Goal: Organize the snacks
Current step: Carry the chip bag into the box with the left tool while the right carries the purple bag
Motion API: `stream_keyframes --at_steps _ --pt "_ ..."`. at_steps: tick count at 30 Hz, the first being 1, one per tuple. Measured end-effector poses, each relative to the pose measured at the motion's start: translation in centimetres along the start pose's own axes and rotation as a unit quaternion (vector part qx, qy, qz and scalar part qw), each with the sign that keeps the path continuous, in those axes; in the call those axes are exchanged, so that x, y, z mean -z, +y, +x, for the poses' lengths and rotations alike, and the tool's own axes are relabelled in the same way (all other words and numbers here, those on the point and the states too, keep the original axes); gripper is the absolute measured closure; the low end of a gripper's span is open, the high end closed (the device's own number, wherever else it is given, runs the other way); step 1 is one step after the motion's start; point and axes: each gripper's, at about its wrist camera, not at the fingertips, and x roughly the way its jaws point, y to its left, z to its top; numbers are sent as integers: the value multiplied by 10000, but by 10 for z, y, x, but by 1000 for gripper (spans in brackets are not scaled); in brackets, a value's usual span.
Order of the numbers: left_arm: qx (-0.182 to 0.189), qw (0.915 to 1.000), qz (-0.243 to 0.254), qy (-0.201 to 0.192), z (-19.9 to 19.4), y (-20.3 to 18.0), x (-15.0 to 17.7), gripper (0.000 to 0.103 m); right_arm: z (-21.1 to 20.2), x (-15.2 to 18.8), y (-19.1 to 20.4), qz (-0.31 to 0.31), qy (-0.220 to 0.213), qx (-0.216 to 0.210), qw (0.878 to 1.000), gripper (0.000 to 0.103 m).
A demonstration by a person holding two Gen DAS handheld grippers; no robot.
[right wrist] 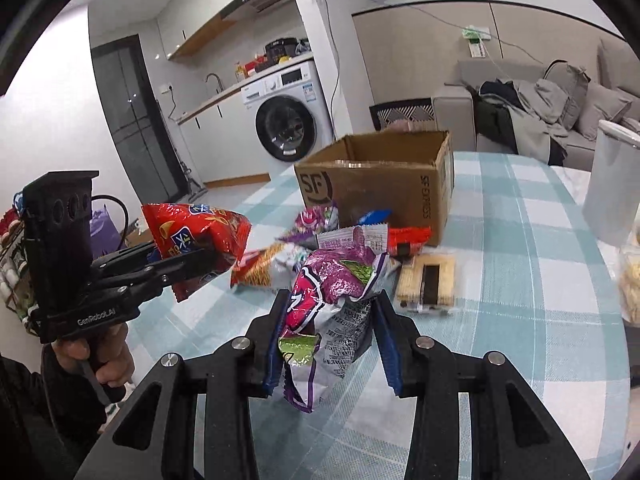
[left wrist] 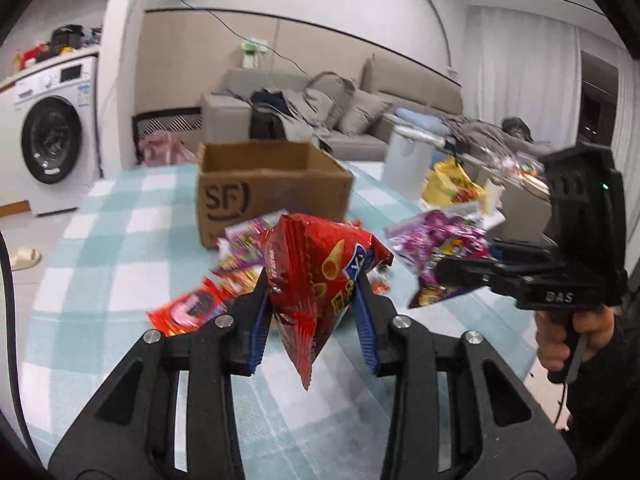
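Note:
My left gripper [left wrist: 314,304] is shut on a red snack bag [left wrist: 320,268] and holds it above the table; it also shows in the right wrist view [right wrist: 196,256] with the red bag [right wrist: 196,232]. My right gripper [right wrist: 330,316] is shut on a purple snack bag [right wrist: 332,292], also lifted; it shows in the left wrist view [left wrist: 452,276] with the purple bag [left wrist: 440,240]. An open cardboard box [left wrist: 272,184] marked SF stands on the table beyond both [right wrist: 380,192]. Several loose snack packets [right wrist: 404,236] lie in front of the box.
The table has a teal checked cloth [left wrist: 120,240]. A cracker pack [right wrist: 428,284] lies right of the pile. A white container [right wrist: 612,184] stands at the right edge. A yellow bag [left wrist: 452,184] sits at the far right. A washing machine [left wrist: 52,136] and a sofa [left wrist: 360,116] are behind.

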Motion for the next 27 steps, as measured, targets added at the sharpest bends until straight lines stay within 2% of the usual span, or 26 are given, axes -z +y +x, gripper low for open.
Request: stream_keyframes --at_steps 5,12,27 --pt "-273 9994 -88 -178 -4 14 -20 69 -8 -18 3 23 -303 48 9995 63" --pt "-575 9978 -193 -264 3 33 -43 69 -3 -40 4 39 -424 78 9991 63" --pt "-653 9971 -305 -224 55 50 -77 69 23 -78 -16 349 -514 391 9973 63"
